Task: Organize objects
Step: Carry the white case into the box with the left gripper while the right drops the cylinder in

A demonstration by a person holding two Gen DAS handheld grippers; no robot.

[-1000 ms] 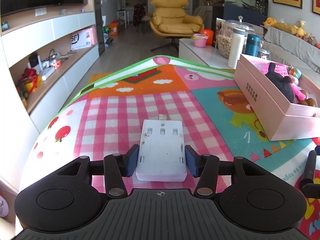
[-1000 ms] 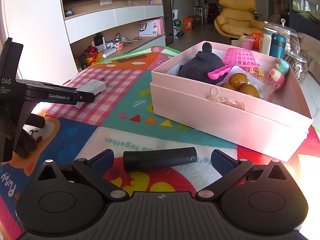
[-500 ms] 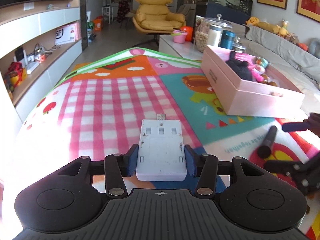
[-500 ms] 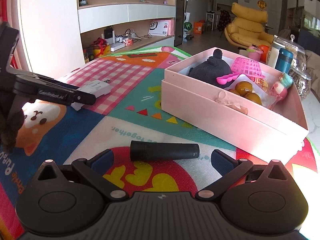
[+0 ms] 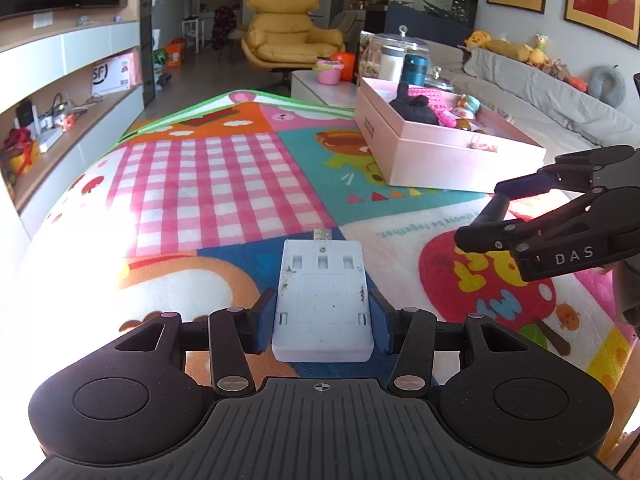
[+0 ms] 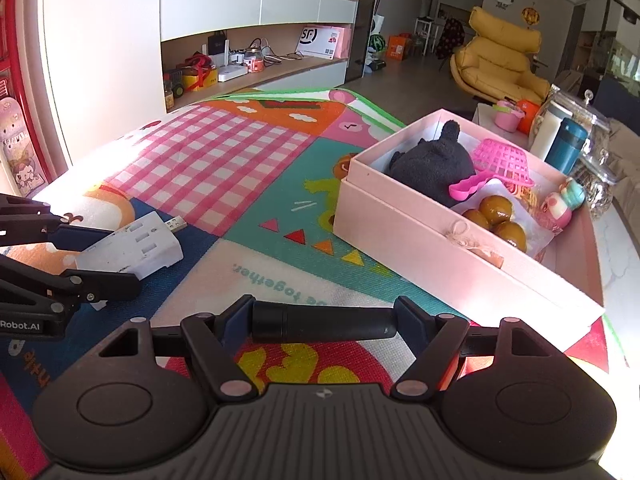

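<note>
The black rubbery cylinder [image 6: 324, 323], loose on the mat a second ago, is now being closed on end-to-end by the right tool [image 6: 324, 320], just short of the pink cardboard box [image 6: 460, 248]. The flat white plastic USB adapter [image 5: 323, 300] is kept pinched in the left tool [image 5: 323, 320], further from that box. Looks like both are ready to be dropped in.

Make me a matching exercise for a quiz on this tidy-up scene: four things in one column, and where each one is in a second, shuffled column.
Things:
1. white USB adapter
2. black cylinder
3. pink toy basket
4. blue tumbler

Places:
A. inside the pink box
B. between the fingers of the right gripper
C. behind the pink box, beside the glass jars
D. between the fingers of the left gripper

Pairs: 1-D, 2-B, 3-A, 4-C
</note>
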